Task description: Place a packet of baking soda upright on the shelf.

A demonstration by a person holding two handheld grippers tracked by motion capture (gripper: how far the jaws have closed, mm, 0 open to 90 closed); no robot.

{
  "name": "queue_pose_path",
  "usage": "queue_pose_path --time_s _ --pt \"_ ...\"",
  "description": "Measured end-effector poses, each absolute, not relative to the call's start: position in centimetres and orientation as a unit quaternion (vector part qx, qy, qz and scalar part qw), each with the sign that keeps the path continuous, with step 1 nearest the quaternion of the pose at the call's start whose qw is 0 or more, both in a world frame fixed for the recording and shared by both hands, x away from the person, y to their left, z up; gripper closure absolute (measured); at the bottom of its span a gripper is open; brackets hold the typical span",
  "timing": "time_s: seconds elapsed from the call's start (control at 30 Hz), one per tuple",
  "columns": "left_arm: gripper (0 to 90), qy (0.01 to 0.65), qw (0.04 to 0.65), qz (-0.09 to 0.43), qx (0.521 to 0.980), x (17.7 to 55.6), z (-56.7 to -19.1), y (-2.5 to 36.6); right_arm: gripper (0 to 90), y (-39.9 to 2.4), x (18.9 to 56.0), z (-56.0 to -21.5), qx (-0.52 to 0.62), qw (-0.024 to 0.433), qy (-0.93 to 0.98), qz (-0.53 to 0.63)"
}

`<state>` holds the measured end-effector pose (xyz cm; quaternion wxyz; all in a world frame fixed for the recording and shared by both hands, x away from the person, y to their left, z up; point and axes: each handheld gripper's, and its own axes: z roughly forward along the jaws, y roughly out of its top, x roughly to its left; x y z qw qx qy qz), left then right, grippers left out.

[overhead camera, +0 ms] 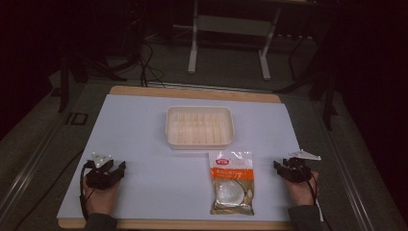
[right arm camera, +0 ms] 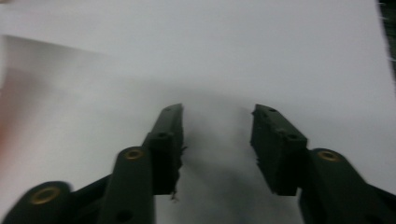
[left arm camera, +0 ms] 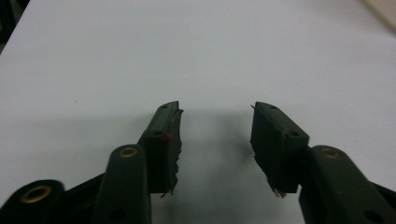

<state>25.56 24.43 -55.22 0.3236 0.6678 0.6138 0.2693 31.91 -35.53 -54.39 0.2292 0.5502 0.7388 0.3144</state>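
A cream plastic tray [overhead camera: 199,139] with a ribbed floor stands in the middle of the white sheet. Just in front of it, slightly right, lies an orange and clear food packet [overhead camera: 232,181] with a pale round item showing through. My left gripper [overhead camera: 121,166] rests near the sheet's front left, held by a hand, open with nothing between its jaws [left arm camera: 216,111]. My right gripper [overhead camera: 277,165] rests at the front right, close to the packet's right side, also open and empty [right arm camera: 217,111].
The white sheet [overhead camera: 144,139] covers a wooden tabletop [overhead camera: 192,93]. Beyond the table's far edge are a grey metal frame stand [overhead camera: 231,29], dark floor and cables. The tray's corner [left arm camera: 383,9] shows at the top right of the left gripper view.
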Motion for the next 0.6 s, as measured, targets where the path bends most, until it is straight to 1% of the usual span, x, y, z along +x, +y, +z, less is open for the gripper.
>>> queue_pose_path --time_s 0.1,0.2,0.23,0.37,0.6 --pt "53.7 0.603 0.323 0.274 0.676 25.4 -55.2 24.2 55.4 -35.4 31.8 -54.3 0.543 0.213 0.744 0.326" --pt "54.4 0.595 0.325 0.273 0.682 25.4 -55.1 24.2 55.0 -35.2 31.8 -54.0 0.537 0.207 0.747 0.333" --pt "54.4 0.594 0.325 0.273 0.683 25.4 -55.1 24.1 52.6 -35.0 31.8 -53.7 0.531 0.210 0.750 0.334" --pt "55.2 0.584 0.320 0.277 0.693 25.4 -55.2 23.9 50.2 -34.4 31.6 -52.8 0.511 0.208 0.760 0.343" --pt "55.2 0.582 0.317 0.279 0.695 25.4 -55.2 23.8 44.3 -33.4 31.9 -51.4 0.473 0.200 0.784 0.349"
